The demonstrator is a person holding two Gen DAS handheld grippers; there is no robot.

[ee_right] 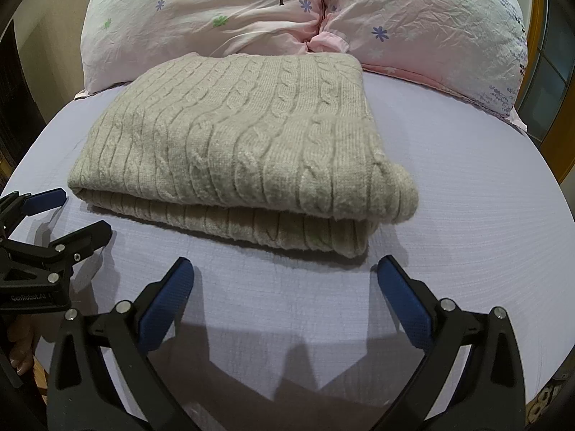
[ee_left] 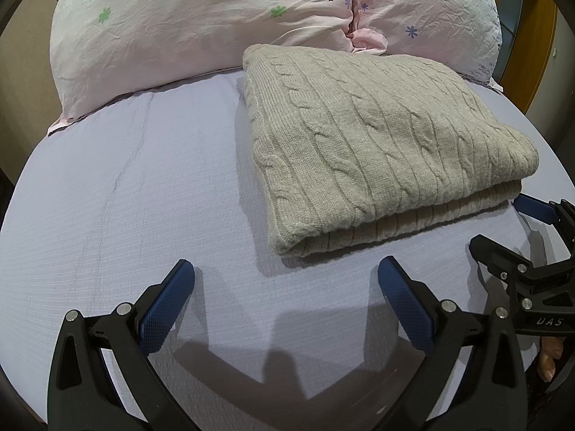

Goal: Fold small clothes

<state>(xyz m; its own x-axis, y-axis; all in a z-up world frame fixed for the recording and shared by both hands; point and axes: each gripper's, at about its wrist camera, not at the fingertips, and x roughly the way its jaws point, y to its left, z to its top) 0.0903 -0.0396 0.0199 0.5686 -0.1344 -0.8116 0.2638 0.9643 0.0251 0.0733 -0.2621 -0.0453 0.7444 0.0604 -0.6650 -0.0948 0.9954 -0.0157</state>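
Lying folded on the bed: one grey cable-knit sweater (ee_left: 377,143), doubled over into a thick rectangle, upper layer resting on lower layer, fold edges facing both tools. Position: ahead of the left tool (ee_left: 285,280) and off to its right; ahead of the right tool (ee_right: 285,276) and slightly to its left.

Left tool: spread wide, blue-padded fingers (ee_left: 169,305) well apart, nothing between them. It hovers over the bare sheet just short of the sweater's near edge; no contact with the knit. In the right wrist view it appears at the left margin (ee_right: 77,215), likewise splayed, one blue pad near the sweater's left corner but apart from it.

Right tool: released, fingers (ee_right: 406,305) wide apart, empty, held over the sheet just short of the sweater's near fold. In the left wrist view it shows at the right margin (ee_left: 503,226), one blue tip near the sweater's right corner.

Bed sheet (ee_left: 125,197): pale lavender, fine woven texture, faint creases to the left tool's left. Shadows of both tools fall on it.

Pillows (ee_right: 215,18): two, pink with flower and tree print, beyond the sweater's far edge, the sweater's far side close against them.
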